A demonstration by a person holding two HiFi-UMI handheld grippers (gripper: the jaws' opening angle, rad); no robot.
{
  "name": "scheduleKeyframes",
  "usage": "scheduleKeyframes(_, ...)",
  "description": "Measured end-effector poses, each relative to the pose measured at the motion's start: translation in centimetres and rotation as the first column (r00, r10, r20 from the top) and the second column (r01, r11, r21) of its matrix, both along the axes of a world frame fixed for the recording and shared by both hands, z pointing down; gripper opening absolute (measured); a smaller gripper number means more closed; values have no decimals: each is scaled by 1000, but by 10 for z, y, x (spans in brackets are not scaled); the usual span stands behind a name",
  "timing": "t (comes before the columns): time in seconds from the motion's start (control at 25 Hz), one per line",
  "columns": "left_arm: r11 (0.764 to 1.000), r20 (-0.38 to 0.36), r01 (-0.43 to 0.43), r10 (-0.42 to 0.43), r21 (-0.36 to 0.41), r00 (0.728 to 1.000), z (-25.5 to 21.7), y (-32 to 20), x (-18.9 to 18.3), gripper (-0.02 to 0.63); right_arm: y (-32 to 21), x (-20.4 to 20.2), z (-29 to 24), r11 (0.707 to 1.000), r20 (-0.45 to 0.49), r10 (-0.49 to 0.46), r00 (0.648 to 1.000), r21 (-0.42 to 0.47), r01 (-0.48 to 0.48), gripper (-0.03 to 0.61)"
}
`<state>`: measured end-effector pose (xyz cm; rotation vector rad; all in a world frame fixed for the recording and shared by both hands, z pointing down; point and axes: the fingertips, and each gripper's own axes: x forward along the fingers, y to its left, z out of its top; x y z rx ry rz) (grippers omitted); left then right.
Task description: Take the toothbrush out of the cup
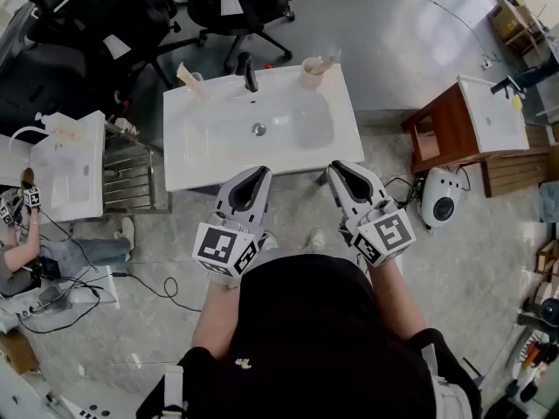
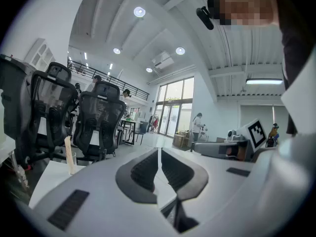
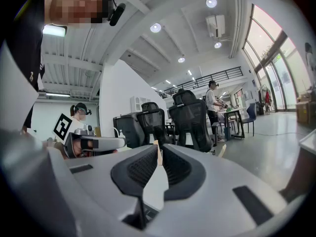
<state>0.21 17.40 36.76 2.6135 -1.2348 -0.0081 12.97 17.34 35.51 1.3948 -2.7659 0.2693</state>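
Note:
A beige cup (image 1: pixel 311 74) stands at the back right corner of the white sink (image 1: pixel 201 160), with a pale toothbrush (image 1: pixel 330 59) leaning out of it to the right. My left gripper (image 1: pixel 259 175) and right gripper (image 1: pixel 338 169) hover side by side over the sink's near edge, well short of the cup. Both are shut with nothing between the jaws. In the left gripper view the left gripper (image 2: pixel 159 153) has its pads pressed together. The right gripper (image 3: pixel 159 152) looks the same in its own view, with a pale stick showing just beyond the tips.
A black faucet (image 1: pixel 250 72) rises at the sink's back middle, and a clear glass (image 1: pixel 194 81) with a pale stick stands at the back left. A metal rack (image 1: pixel 131 175) is on the left, a wooden stand (image 1: pixel 441 125) on the right. Office chairs (image 1: pixel 236 3) stand behind.

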Motion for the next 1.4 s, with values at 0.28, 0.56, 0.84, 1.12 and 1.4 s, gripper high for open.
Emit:
scheduleKeyframes(0.28,1000,-12,-9,8,-11,1000,4,-4,-21,34,-3,-19,4,1000,-2,1,1000,-11,-2,48)
scheduleKeyframes(0.56,1000,-25,-29,28,-12,999,8,-10,-61,34,-11,-46,2,999,50,43,998,-22,-42,49)
scheduleKeyframes(0.84,999,-35,-33,32,-36,999,18,-20,-91,35,-15,-53,13,993,38,111,993,-50,-109,49)
scheduleKeyframes(1.12,998,-23,-6,5,-59,1000,27,-44,-90,35,-45,-46,25,992,57,106,993,-76,-102,49)
scheduleKeyframes(1.4,995,0,46,-47,-83,999,34,-94,-75,35,-105,-35,37,995,91,39,995,-100,-30,49)
